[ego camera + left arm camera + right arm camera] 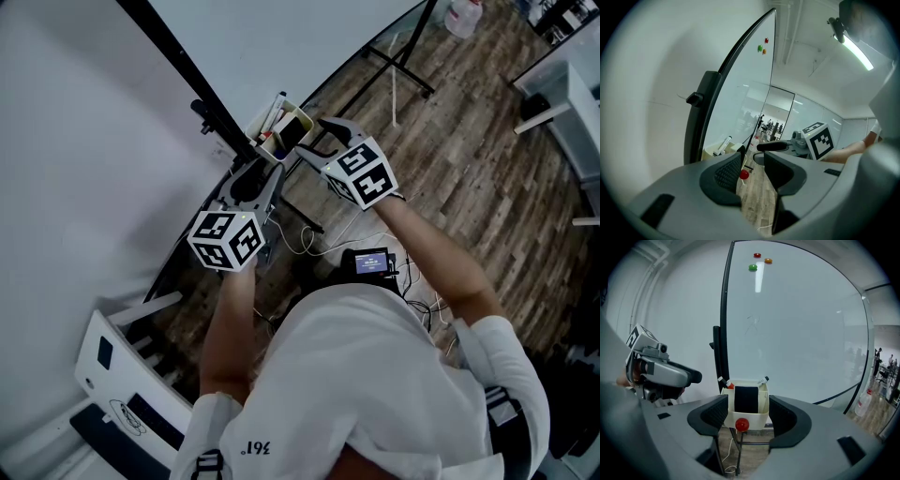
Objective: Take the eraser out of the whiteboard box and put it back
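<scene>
A cream whiteboard box [272, 136] hangs on the whiteboard's lower edge. The black eraser [292, 131] stands upright inside it, beside markers [762, 379]. In the right gripper view the box [761, 414] sits straight ahead with the eraser [746, 398] in its middle and a red magnet [742, 424] on its front. My right gripper [311, 138] is open just short of the box, its jaws empty. My left gripper [258, 169] is lower left, by the board frame, open a little and holding nothing. The left gripper view shows the box [714, 152] from the side.
The whiteboard [112, 112] fills the left, and its black frame [178, 56] runs diagonally. Its stand legs [398, 66], cables and a small screen device [370, 262] lie on the wood floor. Coloured magnets [753, 267] stick high on the board. A white table [572, 103] stands far right.
</scene>
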Demonstrator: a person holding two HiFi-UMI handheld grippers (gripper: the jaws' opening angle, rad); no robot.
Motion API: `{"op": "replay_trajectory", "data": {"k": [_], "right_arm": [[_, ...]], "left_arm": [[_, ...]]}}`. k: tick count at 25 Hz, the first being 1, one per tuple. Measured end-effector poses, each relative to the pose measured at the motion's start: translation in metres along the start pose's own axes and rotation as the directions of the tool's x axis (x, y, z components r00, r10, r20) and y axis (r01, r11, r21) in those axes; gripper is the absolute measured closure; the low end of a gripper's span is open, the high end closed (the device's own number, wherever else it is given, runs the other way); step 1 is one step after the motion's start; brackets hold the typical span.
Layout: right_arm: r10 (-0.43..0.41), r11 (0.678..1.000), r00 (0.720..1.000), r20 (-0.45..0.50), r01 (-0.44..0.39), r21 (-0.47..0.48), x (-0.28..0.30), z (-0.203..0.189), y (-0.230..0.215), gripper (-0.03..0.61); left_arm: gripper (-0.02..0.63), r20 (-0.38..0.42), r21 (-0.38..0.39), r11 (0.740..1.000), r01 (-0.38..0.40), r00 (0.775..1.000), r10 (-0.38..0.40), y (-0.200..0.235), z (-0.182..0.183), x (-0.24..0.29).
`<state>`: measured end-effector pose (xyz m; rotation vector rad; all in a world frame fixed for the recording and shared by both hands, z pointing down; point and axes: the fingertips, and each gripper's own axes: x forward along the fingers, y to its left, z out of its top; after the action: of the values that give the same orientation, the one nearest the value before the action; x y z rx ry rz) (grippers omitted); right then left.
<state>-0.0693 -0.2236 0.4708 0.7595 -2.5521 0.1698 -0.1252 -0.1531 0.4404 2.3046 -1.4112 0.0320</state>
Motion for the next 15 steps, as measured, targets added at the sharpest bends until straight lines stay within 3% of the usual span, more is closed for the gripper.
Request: {"op": "replay_trajectory", "data": {"k": [15], "right_arm": [[0.006, 1.0, 0.998, 0.06, -0.008, 0.025, -0.041, 0.012, -0.002, 0.308]], "left_arm": [[0.456, 0.023, -0.01, 1.0, 0.015, 1.0, -0.014, -0.021, 0.003, -0.003]]}}
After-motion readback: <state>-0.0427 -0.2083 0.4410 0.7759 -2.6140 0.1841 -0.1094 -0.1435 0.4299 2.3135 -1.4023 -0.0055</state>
